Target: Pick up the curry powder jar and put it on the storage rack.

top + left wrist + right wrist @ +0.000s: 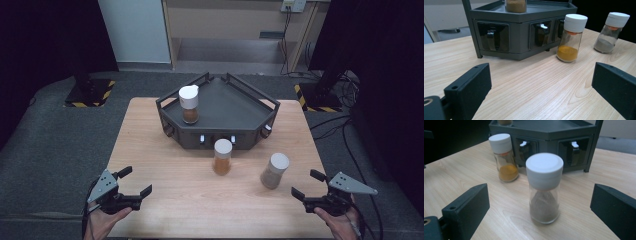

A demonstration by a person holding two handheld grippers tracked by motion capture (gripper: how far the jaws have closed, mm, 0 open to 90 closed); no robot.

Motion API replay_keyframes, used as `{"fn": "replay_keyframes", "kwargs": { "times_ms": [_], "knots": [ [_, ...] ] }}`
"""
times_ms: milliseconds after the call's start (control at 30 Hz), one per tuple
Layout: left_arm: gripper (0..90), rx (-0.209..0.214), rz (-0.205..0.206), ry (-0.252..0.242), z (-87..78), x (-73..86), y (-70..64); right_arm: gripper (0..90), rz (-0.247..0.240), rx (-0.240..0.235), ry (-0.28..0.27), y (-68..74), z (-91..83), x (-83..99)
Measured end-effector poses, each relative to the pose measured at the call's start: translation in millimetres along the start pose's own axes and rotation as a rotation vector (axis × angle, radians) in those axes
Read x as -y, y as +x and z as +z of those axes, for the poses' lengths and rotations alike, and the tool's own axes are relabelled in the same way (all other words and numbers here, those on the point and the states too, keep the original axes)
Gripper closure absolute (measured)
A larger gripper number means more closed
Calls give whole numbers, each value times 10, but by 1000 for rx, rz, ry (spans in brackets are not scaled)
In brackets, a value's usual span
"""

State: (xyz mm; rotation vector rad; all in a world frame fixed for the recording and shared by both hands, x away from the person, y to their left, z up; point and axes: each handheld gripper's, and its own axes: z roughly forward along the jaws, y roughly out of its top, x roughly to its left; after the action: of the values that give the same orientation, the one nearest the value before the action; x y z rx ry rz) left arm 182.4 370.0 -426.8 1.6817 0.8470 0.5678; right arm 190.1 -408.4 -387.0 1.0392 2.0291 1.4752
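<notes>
Three white-capped spice jars are out. One with brown powder [189, 104] stands on the left of the dark grey rack [250, 112]. One with orange powder [222, 156] [571, 37] [504, 157] stands on the table just in front of the rack. A jar of grey-brown powder [274, 171] [611, 32] [544, 187] stands to its right, directly ahead of my right gripper [305, 184] [539, 212], which is open with nothing held. My left gripper [134, 181] [541, 90] is open near the table's front left corner, well apart from all jars.
The rack sits at the back centre of the wooden table [165, 200] and has small clips [541, 32] on its front panels. Dark carpet surrounds the table. Striped stand bases [90, 92] and cables [345, 125] lie on the floor beyond.
</notes>
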Motion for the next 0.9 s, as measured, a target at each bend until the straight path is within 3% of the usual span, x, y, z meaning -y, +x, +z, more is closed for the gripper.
{"fn": "replay_keyframes", "kwargs": {
  "times_ms": [467, 900],
  "knots": [
    [14, 1, -11, 1, -10, 3, 12, 29, -49, -53, -26, 32, 198, -356],
    [14, 6, -13, 7, -8, 0, 20, 32, -26, -110, -25, -67, 448, -576]
  ]
}}
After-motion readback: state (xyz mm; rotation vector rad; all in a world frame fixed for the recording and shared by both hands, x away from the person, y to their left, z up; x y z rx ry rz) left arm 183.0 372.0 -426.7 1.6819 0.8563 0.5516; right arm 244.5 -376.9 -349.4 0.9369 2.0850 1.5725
